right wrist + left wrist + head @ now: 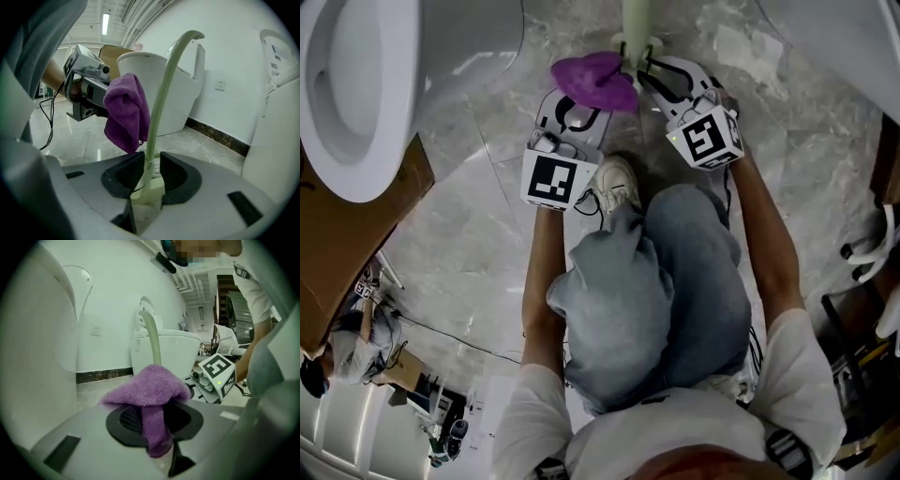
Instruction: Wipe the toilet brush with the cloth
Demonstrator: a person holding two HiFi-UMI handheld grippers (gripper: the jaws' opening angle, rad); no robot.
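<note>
While left tongs (158, 430) pinch cloth (147, 387) | right tongs (148, 176) loosely straddle brush (161, 93)

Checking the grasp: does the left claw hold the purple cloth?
Yes, the purple cloth is pinched in the left claw and drapes over it.

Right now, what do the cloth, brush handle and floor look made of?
Cloth: fuzzy purple pile, likely microfibre or terry. Brush handle: smooth, matte pale green, probably plastic. Floor: glossy grey veined surface with reflections, polished stone or stone-look tile.

A bunched purple cloth (149, 387) hangs just beside the upright, pale-green toilet brush (158, 107).
</note>
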